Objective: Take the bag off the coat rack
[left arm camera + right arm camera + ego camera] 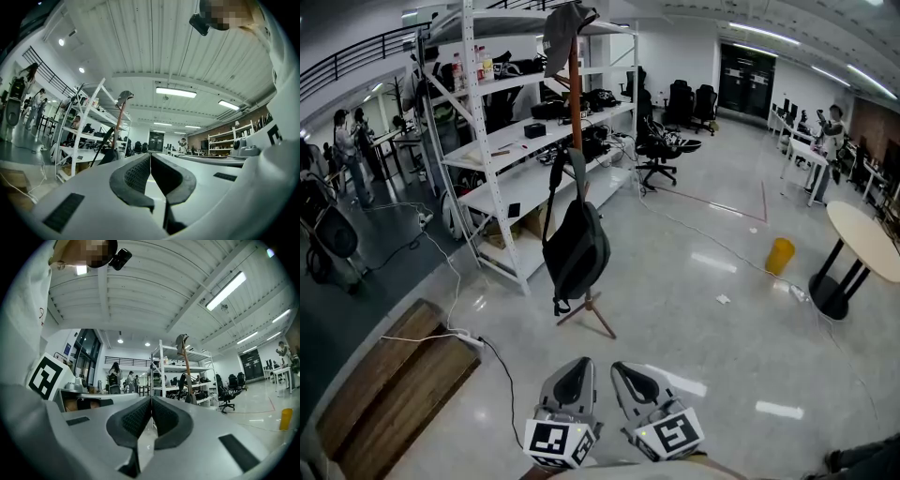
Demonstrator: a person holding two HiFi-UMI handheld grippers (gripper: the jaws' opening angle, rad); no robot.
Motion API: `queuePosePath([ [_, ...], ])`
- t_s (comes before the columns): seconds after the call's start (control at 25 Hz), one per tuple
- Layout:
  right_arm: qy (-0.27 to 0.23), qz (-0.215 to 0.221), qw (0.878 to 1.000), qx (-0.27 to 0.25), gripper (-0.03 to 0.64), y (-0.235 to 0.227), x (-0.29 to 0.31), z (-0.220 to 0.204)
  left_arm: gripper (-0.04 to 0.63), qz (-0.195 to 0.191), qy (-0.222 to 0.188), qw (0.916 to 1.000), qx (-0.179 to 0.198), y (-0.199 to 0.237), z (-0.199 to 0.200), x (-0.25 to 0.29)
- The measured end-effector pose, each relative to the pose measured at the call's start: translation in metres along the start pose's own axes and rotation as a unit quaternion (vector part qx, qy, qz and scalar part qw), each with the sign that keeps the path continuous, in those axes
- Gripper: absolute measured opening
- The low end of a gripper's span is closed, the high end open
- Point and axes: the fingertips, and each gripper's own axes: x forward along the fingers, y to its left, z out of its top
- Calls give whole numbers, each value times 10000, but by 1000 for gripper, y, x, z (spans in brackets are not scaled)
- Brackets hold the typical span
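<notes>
Left gripper (pixel 577 366): jaws together, empty, well short of the rack (pixel 575 94). Right gripper (pixel 628 369): same, closed on nothing, also well short of it. Shelf (pixel 502 178) just left of rack. Bag (pixel 577 239) hangs by its strap against the rack pole, above the feet. Cap (pixel 565 33) tops the rack. Bin (pixel 780 255) well right of it.

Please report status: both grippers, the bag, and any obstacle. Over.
Left hand-held gripper shut, empty; right hand-held gripper same. Bag hangs on coat rack, untouched. Shelf unit close behind rack.
</notes>
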Motion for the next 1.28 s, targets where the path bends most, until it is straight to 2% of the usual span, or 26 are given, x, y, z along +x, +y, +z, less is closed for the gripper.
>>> queuePosePath([
  [0.4, -1, 58, 10000, -12, 18, -16, -25, -10, 18, 226, -8, 9997, 97, -11, -13, -7],
  [0.64, 141, 183, 9997, -40, 18, -21, -29, -21, 18, 353, 157, 9992, 59, -12, -30, -5],
  [1.04, 58, 60, 9999, -82, 18, -53, 5, -15, 18, 160, 30, 9999, 42, -1, -27, 41],
  [1.28, 34, 18, 10000, -57, 18, -76, 55, -19, 18, 232, 28, 9997, 14, 37, -23, 81],
])
